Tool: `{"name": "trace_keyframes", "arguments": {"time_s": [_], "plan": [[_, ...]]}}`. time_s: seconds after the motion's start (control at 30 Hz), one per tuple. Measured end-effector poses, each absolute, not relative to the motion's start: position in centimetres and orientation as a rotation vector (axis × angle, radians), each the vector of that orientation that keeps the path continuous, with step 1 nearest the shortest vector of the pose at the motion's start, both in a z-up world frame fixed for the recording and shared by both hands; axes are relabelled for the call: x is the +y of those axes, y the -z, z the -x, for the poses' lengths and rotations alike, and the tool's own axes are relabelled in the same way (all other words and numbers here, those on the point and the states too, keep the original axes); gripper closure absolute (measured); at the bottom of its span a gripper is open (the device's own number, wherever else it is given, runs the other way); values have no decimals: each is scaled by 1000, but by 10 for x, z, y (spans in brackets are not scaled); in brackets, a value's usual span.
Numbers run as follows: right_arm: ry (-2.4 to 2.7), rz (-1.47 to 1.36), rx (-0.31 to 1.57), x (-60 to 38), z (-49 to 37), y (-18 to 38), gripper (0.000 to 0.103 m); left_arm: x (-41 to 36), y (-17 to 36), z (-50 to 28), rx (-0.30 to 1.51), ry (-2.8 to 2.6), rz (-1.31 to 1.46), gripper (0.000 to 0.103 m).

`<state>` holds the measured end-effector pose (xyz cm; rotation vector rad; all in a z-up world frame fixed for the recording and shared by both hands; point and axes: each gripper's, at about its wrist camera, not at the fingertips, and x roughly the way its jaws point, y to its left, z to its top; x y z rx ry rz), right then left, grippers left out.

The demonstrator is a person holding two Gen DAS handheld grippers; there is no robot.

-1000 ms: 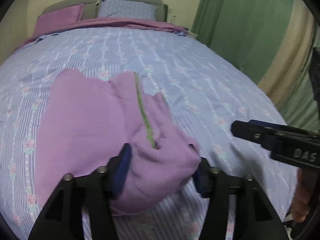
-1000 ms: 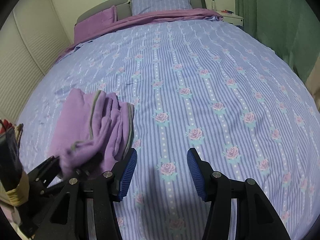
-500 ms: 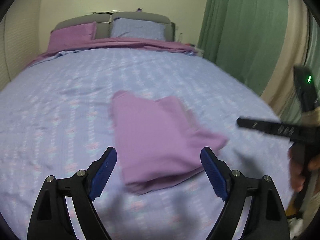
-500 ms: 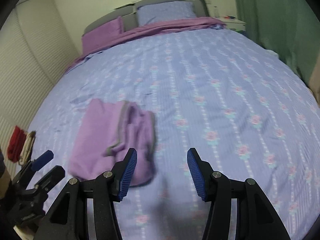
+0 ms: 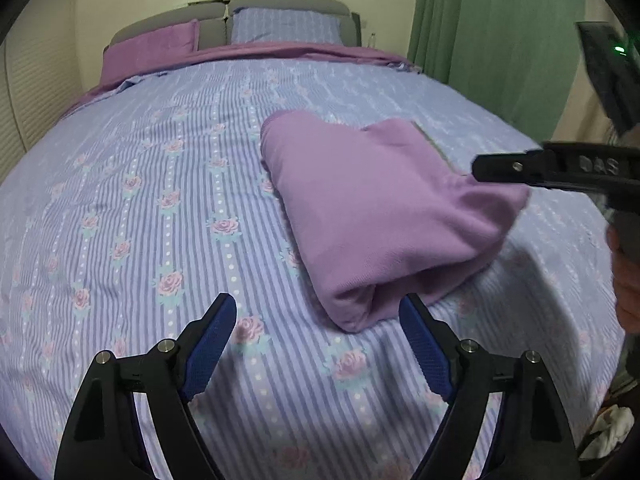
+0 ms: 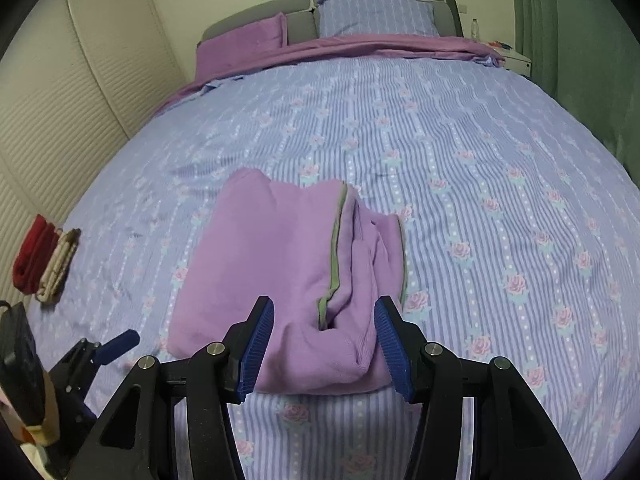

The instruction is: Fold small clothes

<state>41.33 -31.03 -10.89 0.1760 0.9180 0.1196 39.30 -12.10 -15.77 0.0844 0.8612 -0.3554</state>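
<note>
Two grippers, one garment; entries run L to R as the right wrist view shows them.

1. Red folded item (image 6: 30, 258) w/ beige folded item (image 6: 60, 266), far L edge of bed. Prob. finished pieces set aside to keep the work area free.
2. Left gripper (image 5: 318, 346), also seen low L in the right wrist view (image 6: 108, 350). Jaws closing a little, nothing between them; blue pads stand apart over bare bedsheet (image 5: 120, 208), just short of the garment's near fold. Pitched down toward the bed, free of the cloth.
3. Purple folded garment (image 6: 280, 276), green-edged seam on top, lying flat on the sheet near the bed's foot, centre-L. Compact bundle; fold looks near done, so likely left lying for a last tidy or a move to the pile.
4. Right gripper (image 6: 324, 344). Jaws part open, pads either side of the garment's near end, not pressing as far as can be seen. Angled down, hand (image 5: 628, 280) at the grip, R edge of left wrist view.
5. Green curtain (image 5: 500, 32), far R.
</note>
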Motion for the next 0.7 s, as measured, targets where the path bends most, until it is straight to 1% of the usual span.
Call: {"name": "trace_keyframes", "arguments": {"time_s": [0.2, 0.27, 0.3, 0.37, 0.53, 0.7], "plan": [[-123, -205, 952, -313, -423, 126, 50, -132, 161, -411, 850, 359, -123, 23], [-134, -202, 960, -311, -424, 133, 55, -135, 163, -413, 850, 352, -128, 23], [-130, -191, 958, -310, -423, 136, 59, -136, 164, -413, 849, 352, -128, 23], [-133, -173, 946, -310, -422, 138, 63, -138, 168, -411, 861, 375, -117, 25], [-130, -171, 897, -316, -416, 134, 72, -142, 179, -404, 856, 360, -139, 24], [-107, -133, 775, -315, -406, 106, 74, -137, 170, -411, 837, 299, -56, 24]]}}
